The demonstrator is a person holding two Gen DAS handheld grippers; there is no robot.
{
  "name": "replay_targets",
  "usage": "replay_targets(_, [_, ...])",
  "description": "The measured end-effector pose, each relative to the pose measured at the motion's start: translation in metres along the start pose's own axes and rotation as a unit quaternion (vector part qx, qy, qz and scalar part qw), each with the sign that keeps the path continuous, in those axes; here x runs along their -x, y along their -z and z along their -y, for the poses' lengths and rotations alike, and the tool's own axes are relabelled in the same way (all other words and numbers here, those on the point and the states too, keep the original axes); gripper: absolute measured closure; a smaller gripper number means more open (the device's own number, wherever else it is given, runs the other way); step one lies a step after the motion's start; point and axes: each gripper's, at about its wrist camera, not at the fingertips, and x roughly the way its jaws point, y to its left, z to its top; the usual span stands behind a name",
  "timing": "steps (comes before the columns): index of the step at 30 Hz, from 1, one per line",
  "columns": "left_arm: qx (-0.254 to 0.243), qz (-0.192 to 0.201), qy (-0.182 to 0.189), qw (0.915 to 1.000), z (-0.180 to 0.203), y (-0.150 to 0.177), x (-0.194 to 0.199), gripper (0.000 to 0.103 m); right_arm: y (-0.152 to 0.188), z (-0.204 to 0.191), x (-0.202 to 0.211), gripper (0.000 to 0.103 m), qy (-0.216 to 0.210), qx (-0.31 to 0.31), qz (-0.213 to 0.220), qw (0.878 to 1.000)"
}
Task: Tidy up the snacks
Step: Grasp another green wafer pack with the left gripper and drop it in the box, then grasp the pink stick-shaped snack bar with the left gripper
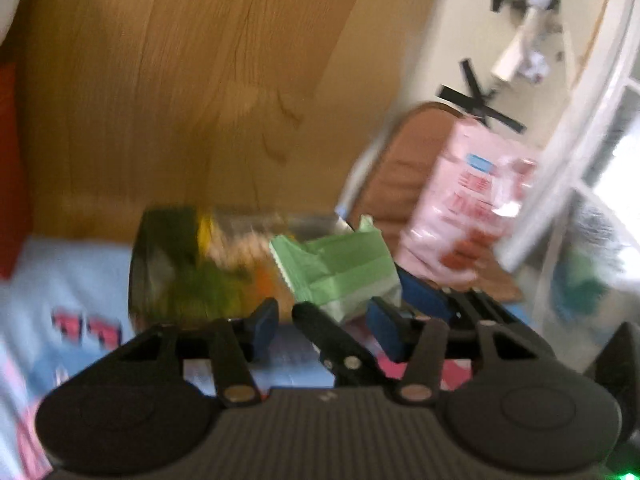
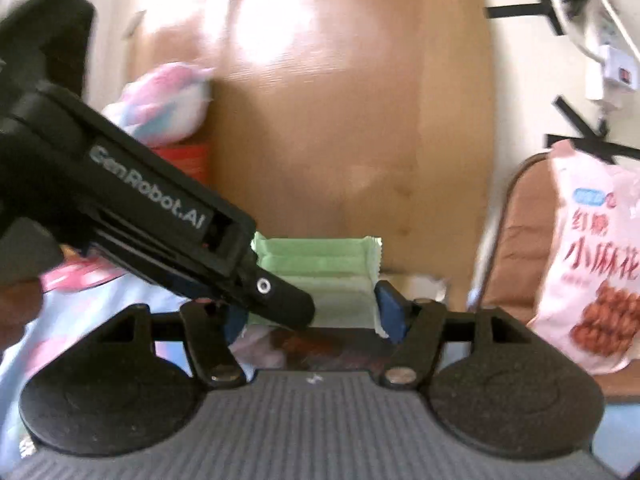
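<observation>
One green snack packet (image 2: 320,276) sits mid-frame between the right gripper (image 2: 316,312) pads, seemingly clamped; the left gripper (image 1: 320,328) jaws stand apart, empty, packet beyond.

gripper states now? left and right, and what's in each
Left gripper: open, nothing gripped.
Right gripper: shut on the green snack packet.
</observation>
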Motion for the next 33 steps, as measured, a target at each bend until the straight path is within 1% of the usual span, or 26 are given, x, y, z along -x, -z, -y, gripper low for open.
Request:
replay_targets(1, [-0.003, 0.002, -0.016, 0.9999, -0.001, -0.003, -0.01, 0.052, 0.0, 0.007, -0.014, 0.031, 0.007, -0.01, -0.004, 1.0])
replay_targets(2, [-0.002, -0.001, -0.034, 0.9994, -0.002, -0.004, -0.019, 0.052, 0.001, 0.013, -0.026, 0.026, 0.011, -0.014, -0.014, 1.0])
replay_targets(3, [0.007, -0.007, -0.042, 0.9991, -0.008, -0.004, -0.024, 0.049, 0.002, 0.016, -0.035, 0.022, 0.016, -0.016, -0.024, 0.999])
replay_targets(4, [0.02, -0.006, -0.022, 0.9995, -0.015, -0.002, -0.022, 0.048, 0.004, 0.02, -0.037, 0.022, 0.026, -0.02, -0.025, 0.999])
replay_targets(5, [0.03, -0.001, -0.005, 0.9995, -0.022, 0.002, -0.017, 0.047, 0.006, 0.022, -0.037, 0.02, 0.027, -0.024, -0.021, 0.999])
replay_targets(6, [0.036, 0.005, 0.005, 0.9993, -0.029, 0.006, -0.009, 0.046, 0.01, 0.026, -0.031, 0.017, 0.021, -0.028, -0.01, 0.999])
replay_targets(7, [0.039, 0.015, 0.006, 0.9991, -0.036, 0.011, 0.001, 0.045, 0.012, 0.028, -0.025, 0.016, 0.012, -0.03, -0.002, 0.999])
replay_targets(10, [0.054, 0.045, 0.011, 0.9975, -0.056, 0.024, 0.032, 0.046, 0.011, 0.023, -0.013, 0.015, -0.021, -0.02, 0.005, 1.0])
replay_targets(11, [0.059, 0.048, -0.001, 0.9971, -0.063, 0.031, 0.043, 0.046, 0.01, 0.017, -0.01, 0.016, -0.027, -0.012, 0.005, 1.0])
replay_targets(12, [0.063, 0.047, -0.011, 0.9968, -0.068, 0.037, 0.051, 0.046, 0.009, 0.011, -0.009, 0.018, -0.028, -0.003, 0.007, 1.0])
replay_targets(14, [0.083, 0.041, -0.022, 0.9955, -0.086, 0.053, 0.066, 0.046, 0.009, 0.004, -0.002, 0.021, -0.038, 0.006, 0.012, 0.999])
replay_targets(15, [0.093, 0.034, -0.027, 0.9947, -0.095, 0.062, 0.07, 0.046, 0.007, 0.003, -0.002, 0.027, -0.054, 0.001, 0.002, 0.999])
replay_targets(17, [0.11, 0.018, -0.04, 0.9929, -0.108, 0.081, 0.078, 0.046, 0.012, -0.003, 0.005, 0.035, -0.087, -0.019, -0.032, 0.995])
replay_targets(19, [0.12, 0.006, -0.047, 0.9916, -0.12, 0.1, 0.088, 0.046, 0.021, -0.007, 0.01, 0.038, -0.112, -0.036, -0.069, 0.991])
replay_targets(20, [0.123, 0.001, -0.048, 0.9912, -0.124, 0.109, 0.092, 0.046, 0.028, -0.009, 0.014, 0.039, -0.128, -0.047, -0.092, 0.986])
replay_targets(21, [0.126, -0.005, -0.048, 0.9909, -0.127, 0.119, 0.097, 0.046, 0.033, -0.009, 0.018, 0.043, -0.141, -0.058, -0.11, 0.982])
replay_targets(22, [0.127, -0.008, -0.047, 0.9908, -0.129, 0.125, 0.102, 0.046, 0.041, -0.012, 0.024, 0.045, -0.151, -0.067, -0.124, 0.978])
replay_targets(24, [0.133, -0.013, -0.039, 0.9903, -0.13, 0.138, 0.111, 0.046, 0.052, -0.019, 0.045, 0.047, -0.158, -0.075, -0.142, 0.974])
replay_targets(26, [0.13, -0.013, -0.025, 0.9911, -0.128, 0.146, 0.121, 0.046, 0.062, -0.021, 0.066, 0.047, -0.171, -0.087, -0.148, 0.97])
replay_targets(28, [0.112, -0.011, -0.019, 0.9935, -0.121, 0.153, 0.129, 0.046, 0.065, -0.025, 0.08, 0.047, -0.197, -0.1, -0.148, 0.964])
replay_targets(31, [0.086, -0.013, -0.015, 0.9961, -0.11, 0.161, 0.137, 0.046, 0.07, -0.033, 0.104, 0.043, -0.239, -0.12, -0.169, 0.949])
replay_targets(33, [0.077, -0.013, -0.007, 0.9969, -0.103, 0.167, 0.14, 0.046, 0.073, -0.048, 0.112, 0.043, -0.25, -0.104, -0.185, 0.945])
